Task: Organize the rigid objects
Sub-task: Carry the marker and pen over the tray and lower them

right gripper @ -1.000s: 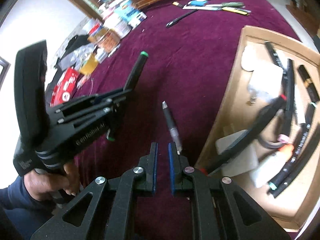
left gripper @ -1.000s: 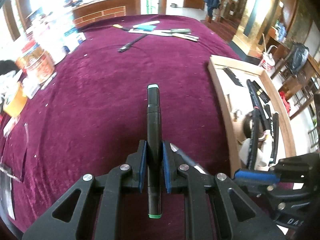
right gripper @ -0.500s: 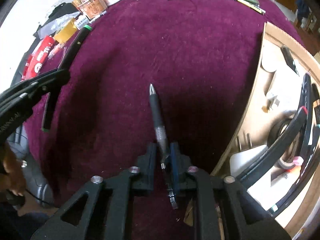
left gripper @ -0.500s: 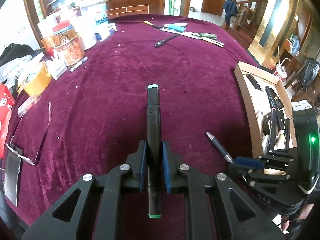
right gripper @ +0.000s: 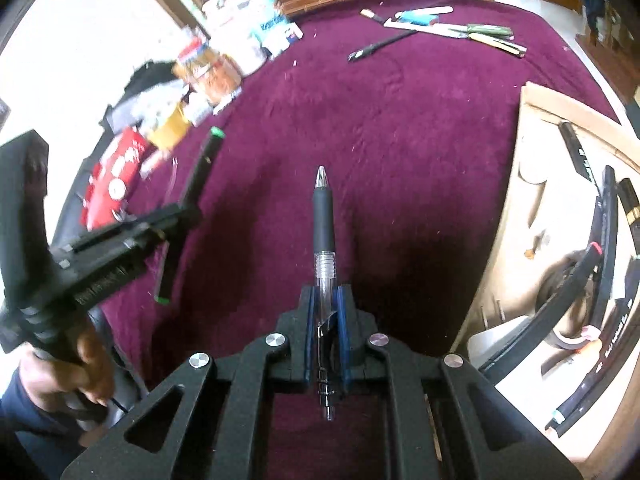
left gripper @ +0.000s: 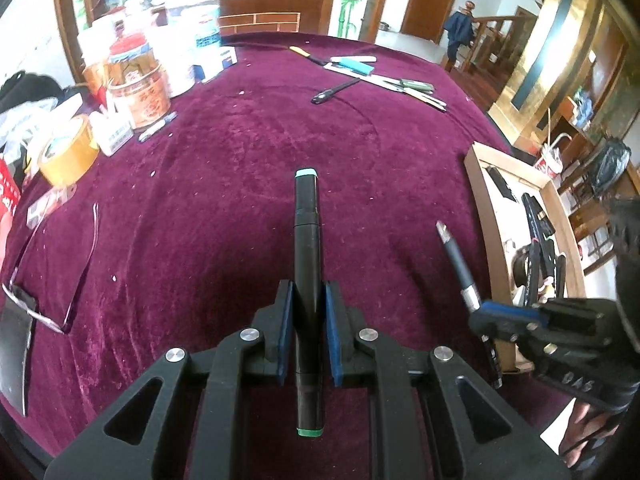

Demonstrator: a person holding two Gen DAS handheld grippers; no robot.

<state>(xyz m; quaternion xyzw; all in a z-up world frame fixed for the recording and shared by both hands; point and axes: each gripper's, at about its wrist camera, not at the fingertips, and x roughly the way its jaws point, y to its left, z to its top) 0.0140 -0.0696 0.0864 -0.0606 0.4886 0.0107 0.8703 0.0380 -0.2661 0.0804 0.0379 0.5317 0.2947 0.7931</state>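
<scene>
While a fair heap of markers and pens already lies in the wooden tray (right gripper: 532,96) on your right, you've got two more pieces up in the air, so I'd call this somewhere in the middle of the job. Your left gripper (left gripper: 307,312) is clamped tight on a black marker (left gripper: 306,264), blue pads pressed to its barrel near the middle, teal cap pointing forward over the burgundy tablecloth (left gripper: 224,184). Your right gripper (right gripper: 328,312) is pinched down on a ballpoint pen (right gripper: 323,224) by its clear rear barrel, rubber grip and silver tip sticking out ahead. Both pieces hang clear of the cloth, the pen just beside the tray's near rim, the marker farther left. What's left, by my read: both of these need dropping in the tray, and far across the table a scatter of pens and a blue lighter (left gripper: 352,66) waits, plus a loose pen (left gripper: 158,127) beside the jar (left gripper: 138,84) on the left
</scene>
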